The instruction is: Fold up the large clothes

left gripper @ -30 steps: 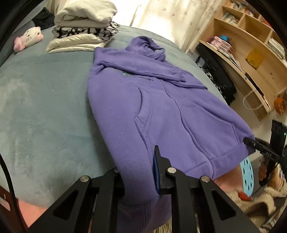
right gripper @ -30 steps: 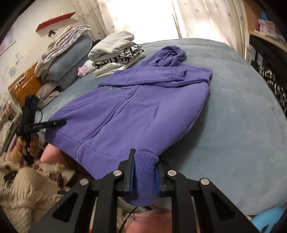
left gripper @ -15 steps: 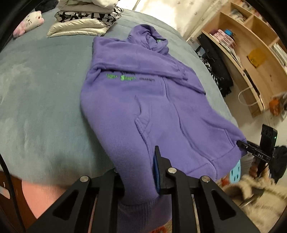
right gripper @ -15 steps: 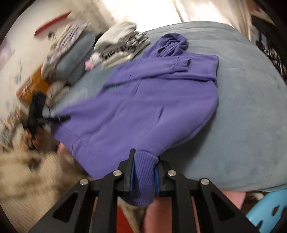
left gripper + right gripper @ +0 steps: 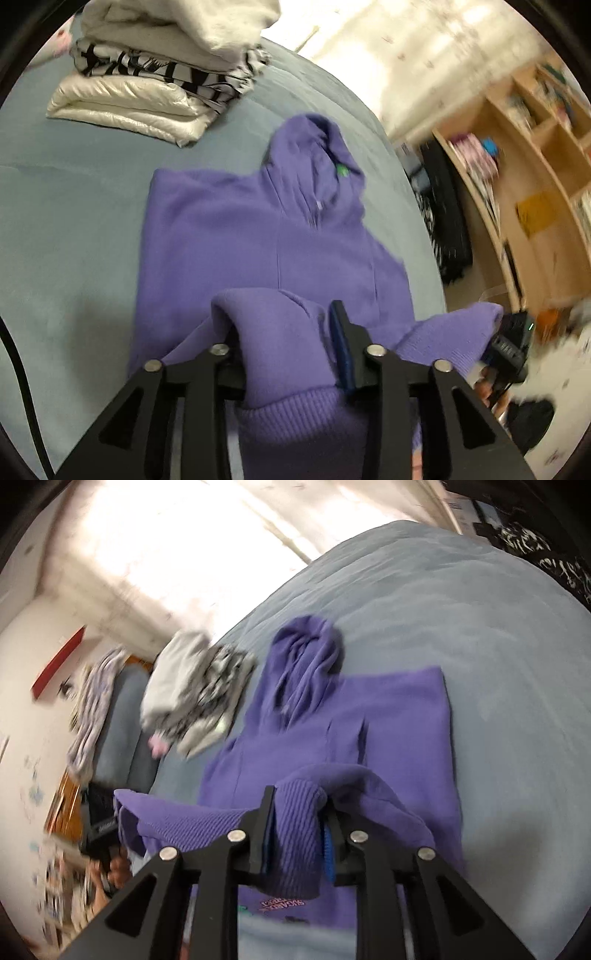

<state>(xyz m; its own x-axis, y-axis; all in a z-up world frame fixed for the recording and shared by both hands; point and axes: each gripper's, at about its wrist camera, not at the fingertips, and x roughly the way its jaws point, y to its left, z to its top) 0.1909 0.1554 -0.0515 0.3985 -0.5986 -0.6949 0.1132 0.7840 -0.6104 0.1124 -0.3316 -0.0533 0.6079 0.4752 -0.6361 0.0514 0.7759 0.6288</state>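
A purple hoodie [image 5: 240, 236] lies on the grey-blue bed [image 5: 66, 221], hood pointing away. My left gripper [image 5: 284, 332] is shut on the ribbed hem at its left corner and holds it lifted over the body of the hoodie. My right gripper [image 5: 295, 812] is shut on the ribbed hem at the right corner, also lifted over the hoodie [image 5: 399, 723]. The hem hangs stretched between the two grippers. The right gripper also shows at the right edge of the left wrist view [image 5: 506, 347]. The lower half of the hoodie is doubled under the raised hem.
A stack of folded clothes [image 5: 159, 74] sits on the bed beyond the hood, also in the right wrist view [image 5: 195, 686]. Wooden shelves [image 5: 524, 177] stand to the right of the bed. Piled bedding [image 5: 99, 701] lies at the far left. Bed [image 5: 498, 627] surface extends right.
Both grippers carried the hem up and forward toward the hood, folding the lower half over the upper half. The chest print is now covered in the left view. Both views are motion-blurred.
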